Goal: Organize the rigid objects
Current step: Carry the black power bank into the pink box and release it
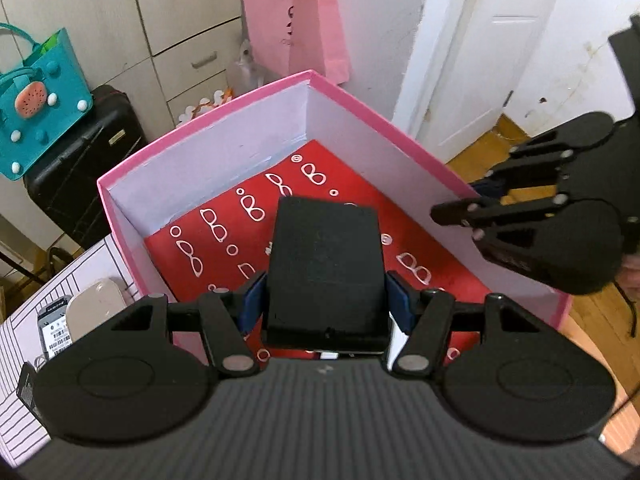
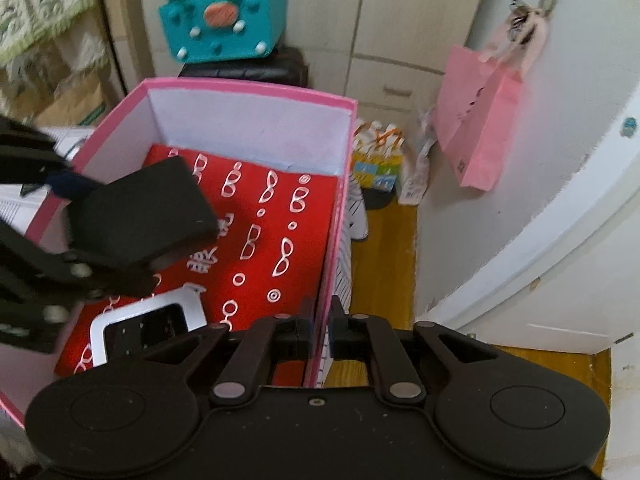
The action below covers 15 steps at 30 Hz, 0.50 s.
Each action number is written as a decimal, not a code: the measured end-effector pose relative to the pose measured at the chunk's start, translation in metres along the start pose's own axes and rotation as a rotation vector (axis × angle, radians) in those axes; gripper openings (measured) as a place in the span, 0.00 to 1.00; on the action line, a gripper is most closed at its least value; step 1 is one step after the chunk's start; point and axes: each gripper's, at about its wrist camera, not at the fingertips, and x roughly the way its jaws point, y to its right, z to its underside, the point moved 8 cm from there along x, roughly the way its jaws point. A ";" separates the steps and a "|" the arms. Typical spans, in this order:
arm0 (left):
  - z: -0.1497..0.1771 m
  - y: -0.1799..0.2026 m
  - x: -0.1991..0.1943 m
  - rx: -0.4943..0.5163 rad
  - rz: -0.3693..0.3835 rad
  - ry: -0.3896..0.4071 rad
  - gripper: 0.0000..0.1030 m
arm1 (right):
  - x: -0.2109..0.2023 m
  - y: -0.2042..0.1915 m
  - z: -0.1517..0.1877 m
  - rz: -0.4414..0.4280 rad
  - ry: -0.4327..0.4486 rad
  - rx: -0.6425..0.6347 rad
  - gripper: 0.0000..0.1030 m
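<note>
Right now the left gripper point(image 1: 326, 298) stands about half open, its blue pads point(image 1: 253, 304) pressed against the two long sides of a flat black case point(image 1: 325, 272), which it holds tilted above the open pink box point(image 1: 208, 128). That box has white inner walls and a red sheet printed with white glasses point(image 1: 448, 276) lying on its bottom. From the right wrist view the same black case point(image 2: 140, 216) hangs over the left part of the box, clear of the red sheet point(image 2: 280, 232), and lower down a white frame around a dark device point(image 2: 148, 320) lies flat on that sheet. The right gripper point(image 2: 320, 330) is nearly closed and straddles the right wall of the pink box point(image 2: 256, 92), one finger inside and one outside; whether its pads actually squeeze the wall I cannot tell. A teal bag point(image 1: 38, 104) rests on a black suitcase point(image 1: 86, 168) beyond the box.
</note>
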 end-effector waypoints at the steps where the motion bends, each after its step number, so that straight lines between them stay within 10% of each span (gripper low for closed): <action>1: 0.000 0.000 0.001 -0.001 -0.009 0.000 0.60 | 0.002 -0.001 -0.002 -0.007 -0.023 -0.022 0.17; 15: 0.028 -0.020 -0.065 -0.019 -0.011 0.089 0.61 | 0.006 0.001 -0.013 -0.048 -0.105 -0.105 0.11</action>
